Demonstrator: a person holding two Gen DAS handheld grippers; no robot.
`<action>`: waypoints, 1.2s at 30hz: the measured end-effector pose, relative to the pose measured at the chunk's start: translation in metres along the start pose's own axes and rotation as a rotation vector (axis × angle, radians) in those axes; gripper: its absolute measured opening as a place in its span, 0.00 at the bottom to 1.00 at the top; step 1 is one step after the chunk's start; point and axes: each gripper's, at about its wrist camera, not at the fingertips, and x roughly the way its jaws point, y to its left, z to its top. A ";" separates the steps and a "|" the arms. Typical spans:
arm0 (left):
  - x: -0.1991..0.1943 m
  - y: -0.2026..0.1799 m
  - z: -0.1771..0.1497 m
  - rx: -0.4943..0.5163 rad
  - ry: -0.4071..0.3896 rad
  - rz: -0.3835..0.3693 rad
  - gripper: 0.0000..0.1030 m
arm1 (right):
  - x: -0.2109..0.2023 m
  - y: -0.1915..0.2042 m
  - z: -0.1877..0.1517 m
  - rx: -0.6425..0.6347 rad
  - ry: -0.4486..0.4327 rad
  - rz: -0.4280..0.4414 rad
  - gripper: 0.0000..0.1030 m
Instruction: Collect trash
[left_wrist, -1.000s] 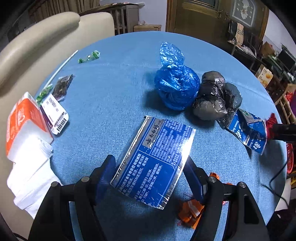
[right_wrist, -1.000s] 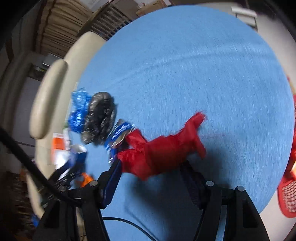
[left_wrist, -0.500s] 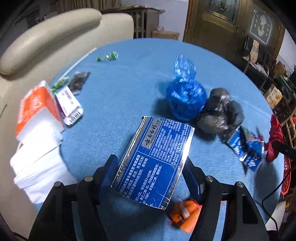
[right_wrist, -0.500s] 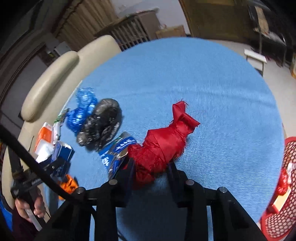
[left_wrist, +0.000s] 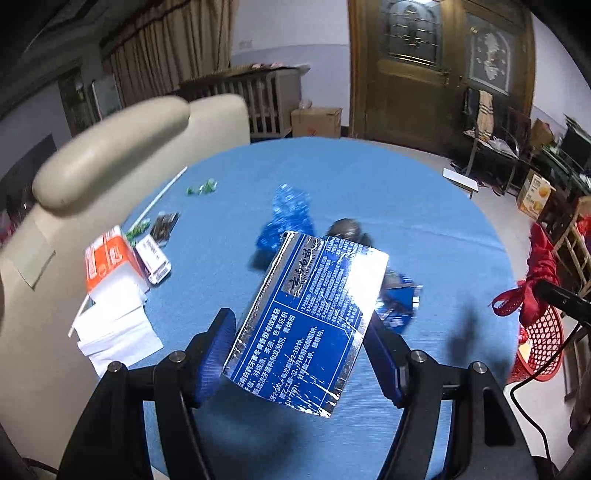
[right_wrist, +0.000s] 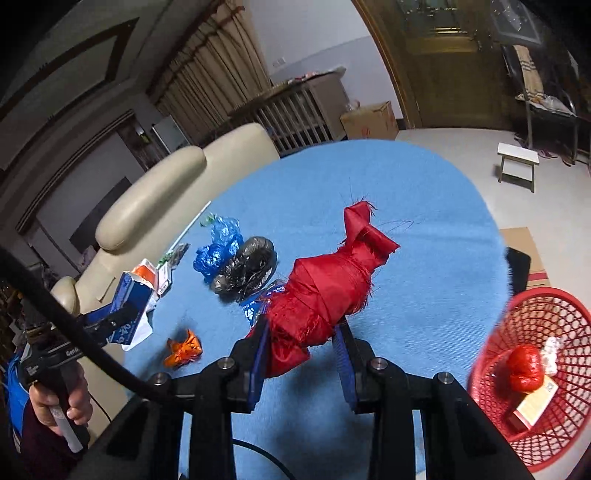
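My left gripper (left_wrist: 299, 339) is shut on a blue and silver carton (left_wrist: 310, 317), held tilted in the air above the blue round table (left_wrist: 369, 184). The right wrist view shows the same carton (right_wrist: 129, 295) at the far left. My right gripper (right_wrist: 301, 350) is shut on a red cloth bundle (right_wrist: 328, 288), lifted off the table; its far end sticks up past the fingers. A red mesh basket (right_wrist: 535, 387) stands low beside the table's right edge, with a red ball and a card inside.
On the table lie a blue plastic bag (right_wrist: 218, 247), a black plastic bag (right_wrist: 247, 269), a blue wrapper (left_wrist: 399, 302), an orange wrapper (right_wrist: 184, 349), an orange-white tissue pack (left_wrist: 110, 258) and green candy wrappers (left_wrist: 201, 188). A cream sofa (left_wrist: 129, 140) borders the left side.
The right gripper's jaws closed on the red cloth and lifted it. The left gripper rose with the carton, so the table now lies farther below both.
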 end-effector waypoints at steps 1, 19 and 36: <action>-0.005 -0.006 0.001 0.011 -0.008 0.003 0.69 | -0.004 0.000 -0.001 0.000 -0.007 0.002 0.35; -0.053 -0.109 0.019 0.164 -0.108 0.003 0.69 | -0.083 -0.016 -0.028 -0.121 -0.099 -0.013 0.35; -0.054 -0.208 0.028 0.339 -0.118 -0.081 0.69 | -0.126 -0.090 -0.040 -0.004 -0.175 -0.065 0.35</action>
